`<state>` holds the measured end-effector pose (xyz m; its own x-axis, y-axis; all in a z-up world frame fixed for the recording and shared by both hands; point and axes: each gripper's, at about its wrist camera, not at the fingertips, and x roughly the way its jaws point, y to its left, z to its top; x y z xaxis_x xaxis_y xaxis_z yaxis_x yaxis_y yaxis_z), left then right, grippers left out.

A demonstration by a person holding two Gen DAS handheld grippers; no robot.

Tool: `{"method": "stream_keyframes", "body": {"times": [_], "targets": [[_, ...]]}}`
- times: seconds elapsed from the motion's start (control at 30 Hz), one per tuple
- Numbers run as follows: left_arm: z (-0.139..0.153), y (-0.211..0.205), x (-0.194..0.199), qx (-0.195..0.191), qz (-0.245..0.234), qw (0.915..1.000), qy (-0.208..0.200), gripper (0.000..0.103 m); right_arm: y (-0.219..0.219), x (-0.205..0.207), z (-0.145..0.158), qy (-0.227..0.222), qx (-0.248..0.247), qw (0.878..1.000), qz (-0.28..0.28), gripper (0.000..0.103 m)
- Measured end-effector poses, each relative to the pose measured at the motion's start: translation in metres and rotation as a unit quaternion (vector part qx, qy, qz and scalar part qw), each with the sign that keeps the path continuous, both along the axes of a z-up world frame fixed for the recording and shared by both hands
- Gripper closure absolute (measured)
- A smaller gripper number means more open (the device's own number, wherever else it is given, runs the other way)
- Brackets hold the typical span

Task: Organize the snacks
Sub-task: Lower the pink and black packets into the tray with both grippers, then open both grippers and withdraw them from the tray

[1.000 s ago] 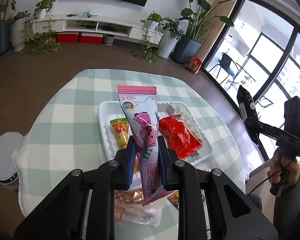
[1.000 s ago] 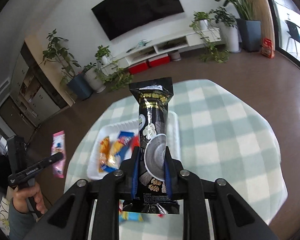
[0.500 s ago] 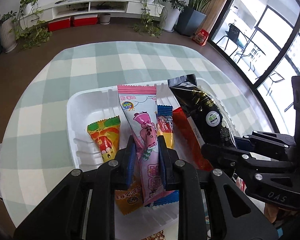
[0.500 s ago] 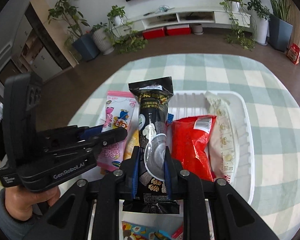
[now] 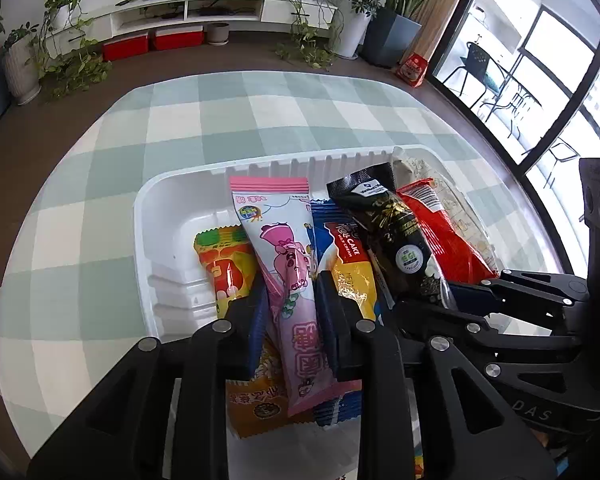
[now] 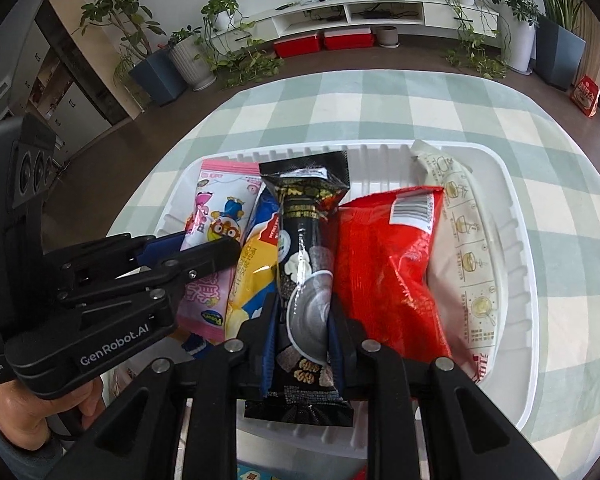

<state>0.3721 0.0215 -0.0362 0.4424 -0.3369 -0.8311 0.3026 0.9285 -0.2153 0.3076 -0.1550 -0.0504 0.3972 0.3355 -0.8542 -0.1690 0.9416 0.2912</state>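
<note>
Now pink packet (image 5: 288,276) between opening left gripper (image 5: 290,304).

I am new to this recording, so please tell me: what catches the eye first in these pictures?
First, the white tray on the checked tablecloth, packed with bright snack packets. The left gripper, its fingers opening, has the pink packet between them; the right gripper pinches the black packet beside the red bag.
</note>
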Motion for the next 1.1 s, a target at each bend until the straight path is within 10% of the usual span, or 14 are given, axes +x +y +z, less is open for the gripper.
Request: {"method": "stream_keyframes", "body": {"times": [0.37, 0.43, 0.63, 1.1], "targets": [[0.014, 0.008, -0.008, -0.007, 0.011, 0.9997, -0.018, 0.073, -0.001, -0.005, 0.012, -0.025, -0.021, 0.999, 0.003, 0.066], [0.023, 0.009, -0.014, -0.007, 0.013, 0.9994, -0.031, 0.037, -0.004, -0.007, 0.018, -0.032, -0.022, 0.999, 0.0, 0.054], [0.053, 0.014, -0.044, -0.019, 0.013, 0.9977, -0.064, 0.01, -0.021, -0.026, 0.051, -0.072, 0.001, 0.997, -0.023, 0.025], [0.085, 0.016, -0.199, -0.009, 0.009, 0.9941, -0.108, 0.001, -0.105, -0.139, 0.124, -0.167, 0.069, 0.979, -0.099, 0.007]]}}
